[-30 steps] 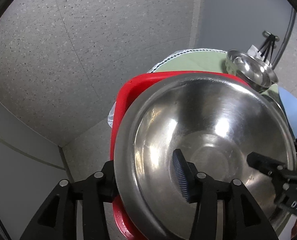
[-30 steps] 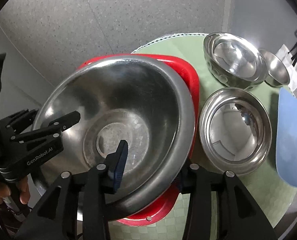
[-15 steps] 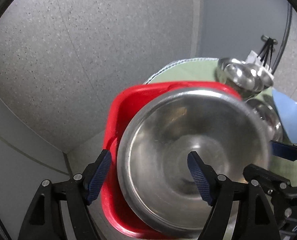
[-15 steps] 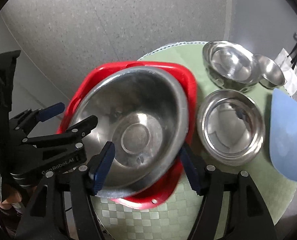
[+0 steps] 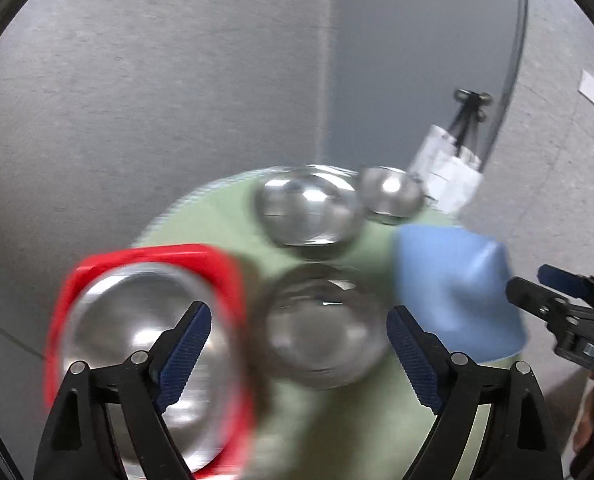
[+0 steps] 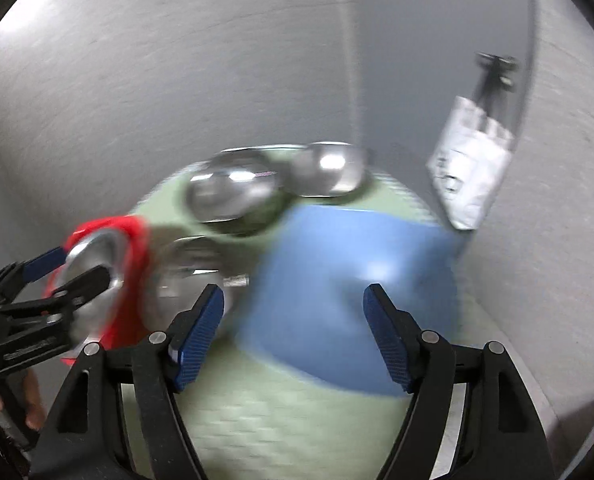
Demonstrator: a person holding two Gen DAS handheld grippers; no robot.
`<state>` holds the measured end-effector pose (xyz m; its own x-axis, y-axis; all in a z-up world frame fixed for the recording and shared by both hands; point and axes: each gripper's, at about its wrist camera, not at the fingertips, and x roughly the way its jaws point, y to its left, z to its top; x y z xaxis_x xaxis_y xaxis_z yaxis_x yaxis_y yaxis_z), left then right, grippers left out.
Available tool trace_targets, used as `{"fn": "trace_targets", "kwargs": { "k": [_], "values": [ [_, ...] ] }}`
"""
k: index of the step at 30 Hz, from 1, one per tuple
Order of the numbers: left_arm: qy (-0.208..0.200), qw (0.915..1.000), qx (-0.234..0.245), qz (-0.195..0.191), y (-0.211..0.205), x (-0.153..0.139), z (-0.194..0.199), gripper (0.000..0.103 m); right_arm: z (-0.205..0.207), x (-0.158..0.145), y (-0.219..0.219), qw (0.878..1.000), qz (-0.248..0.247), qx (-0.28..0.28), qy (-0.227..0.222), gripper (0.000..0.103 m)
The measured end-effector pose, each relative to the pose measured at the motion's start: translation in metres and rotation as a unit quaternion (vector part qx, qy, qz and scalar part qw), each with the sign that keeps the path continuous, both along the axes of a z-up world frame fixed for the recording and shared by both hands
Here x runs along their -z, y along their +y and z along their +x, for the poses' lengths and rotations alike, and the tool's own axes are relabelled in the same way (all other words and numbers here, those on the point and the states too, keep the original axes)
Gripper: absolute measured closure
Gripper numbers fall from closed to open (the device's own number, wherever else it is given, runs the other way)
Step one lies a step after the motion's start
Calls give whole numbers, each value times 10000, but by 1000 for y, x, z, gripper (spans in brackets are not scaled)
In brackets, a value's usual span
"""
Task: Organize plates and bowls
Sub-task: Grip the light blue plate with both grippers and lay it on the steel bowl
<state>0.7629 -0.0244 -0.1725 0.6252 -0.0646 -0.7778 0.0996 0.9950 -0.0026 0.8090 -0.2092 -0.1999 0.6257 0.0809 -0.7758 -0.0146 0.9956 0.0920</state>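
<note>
A large steel bowl [image 5: 137, 340] rests in the red basin [image 5: 145, 252] at the left of the round table. My left gripper [image 5: 297, 356] hangs above a shallow steel bowl [image 5: 321, 332]; its jaws are opening with nothing held between them. My right gripper [image 6: 293, 332] hovers over the blue plate [image 6: 349, 280], its jaws also opening and holding nothing. In the left wrist view, the right gripper [image 5: 545, 288] shows at the right edge beside the blue plate [image 5: 453, 292]. The left gripper [image 6: 65, 272] shows by the large bowl [image 6: 97, 256] in the right wrist view. Both views are blurred.
A deeper steel bowl [image 5: 305, 204] and a small steel bowl [image 5: 391, 194] stand at the table's far side. The green cloth [image 5: 217, 208] covers the table. A white bag [image 5: 449, 176] hangs beyond the far edge. A grey floor and wall surround the table.
Both grippers let go of the large bowl's rim, opened wide and swung right and back. The bowl stays in the red basin.
</note>
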Motion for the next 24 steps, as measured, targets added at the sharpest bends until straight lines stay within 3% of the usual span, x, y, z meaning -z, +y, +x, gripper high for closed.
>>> {"fn": "trace_targets", "kwargs": {
  "k": [3, 7, 12, 14, 17, 19, 20, 23, 24],
  "values": [
    [238, 9997, -104, -41, -44, 17, 11, 17, 4, 10, -55, 9997, -57, 193, 161, 29],
    [709, 9963, -425, -229, -79, 42, 23, 17, 19, 40, -105, 9979, 289, 103, 577, 29],
    [953, 9912, -921, -74, -96, 68, 30, 17, 39, 80, -120, 9909, 828, -314, 1019, 29],
    [1012, 9900, -973, -102, -101, 75, 33, 17, 42, 93, -121, 9869, 1025, -406, 1178, 34],
    [1175, 9865, -1139, -70, -103, 86, 38, 17, 46, 108, -124, 9786, 1419, -596, 1366, 56],
    [1290, 9842, -1205, -105, -102, 94, 39, 19, 47, 116, -126, 9729, 1643, -760, 1441, 81],
    [1332, 9834, -1221, -141, -103, 97, 43, 19, 47, 118, -128, 9697, 1793, -848, 1429, 85],
    [1456, 9817, -1186, -311, -105, 111, 52, 41, 45, 121, -135, 9641, 1980, -1025, 1442, 91],
    [1475, 9816, -1155, -363, -104, 115, 54, 58, 45, 122, -134, 9627, 2029, -1065, 1440, 92]
  ]
}}
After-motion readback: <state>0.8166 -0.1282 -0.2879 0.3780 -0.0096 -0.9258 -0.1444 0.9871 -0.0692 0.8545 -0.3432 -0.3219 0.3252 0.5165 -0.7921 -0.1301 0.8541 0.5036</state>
